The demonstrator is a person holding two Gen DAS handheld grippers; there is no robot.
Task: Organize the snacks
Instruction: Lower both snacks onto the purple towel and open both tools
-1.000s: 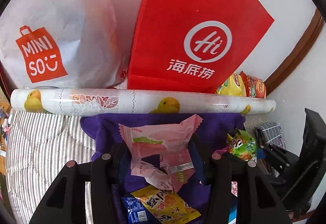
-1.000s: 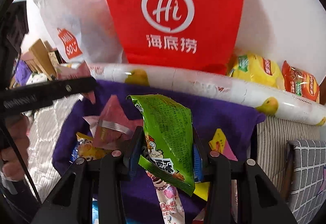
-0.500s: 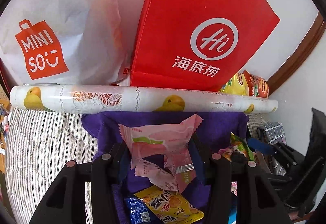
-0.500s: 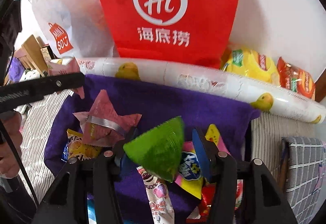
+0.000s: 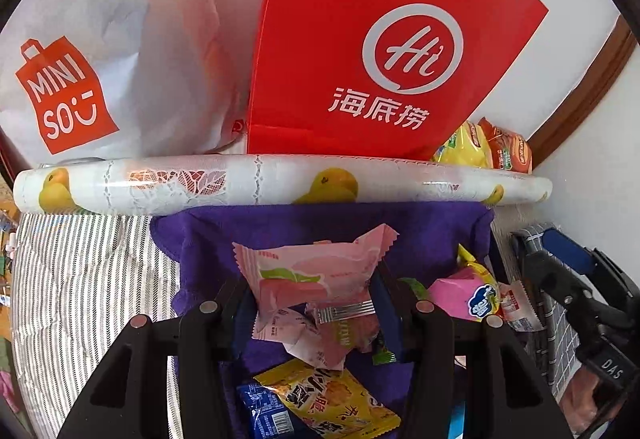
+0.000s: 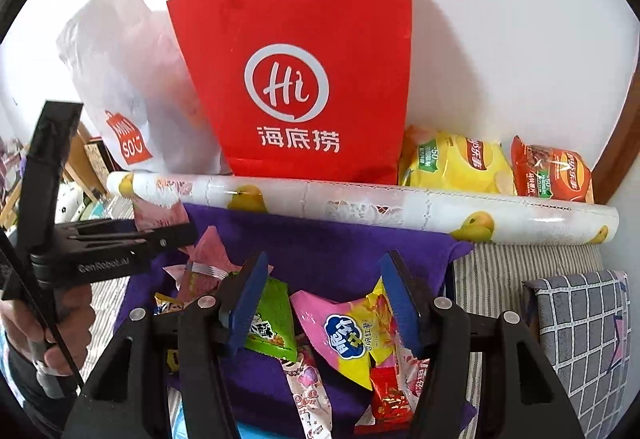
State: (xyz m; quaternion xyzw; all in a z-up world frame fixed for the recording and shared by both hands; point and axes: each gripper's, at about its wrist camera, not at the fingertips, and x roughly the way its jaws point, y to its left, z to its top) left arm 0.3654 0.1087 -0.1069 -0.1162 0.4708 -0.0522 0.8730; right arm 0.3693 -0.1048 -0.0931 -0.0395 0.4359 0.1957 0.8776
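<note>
A pink peach-print packet [image 5: 316, 275] is held clamped between the pads of the left gripper [image 5: 314, 303], lifted above the purple cloth [image 5: 280, 227] on which the loose snacks are spread. The jaws of the right gripper [image 6: 324, 299] are opening and nothing is pressed between them; a green packet [image 6: 272, 319] lies on the cloth just beside the left pad, apparently released. So the step in hand seems to be the sorting of single packets — one is let go, one is carried.

Behind the cloth a printed roll [image 5: 280, 183] lies across, and behind it stand a red paper bag [image 6: 304, 79] and a white plastic bag [image 5: 100, 51]. For the next move, the pink packet is probably to be carried over the roll to one of the bags — which one cannot be told — and the free gripper is to be lowered on another snack, such as the pink-and-yellow packet [image 6: 344, 327].
</note>
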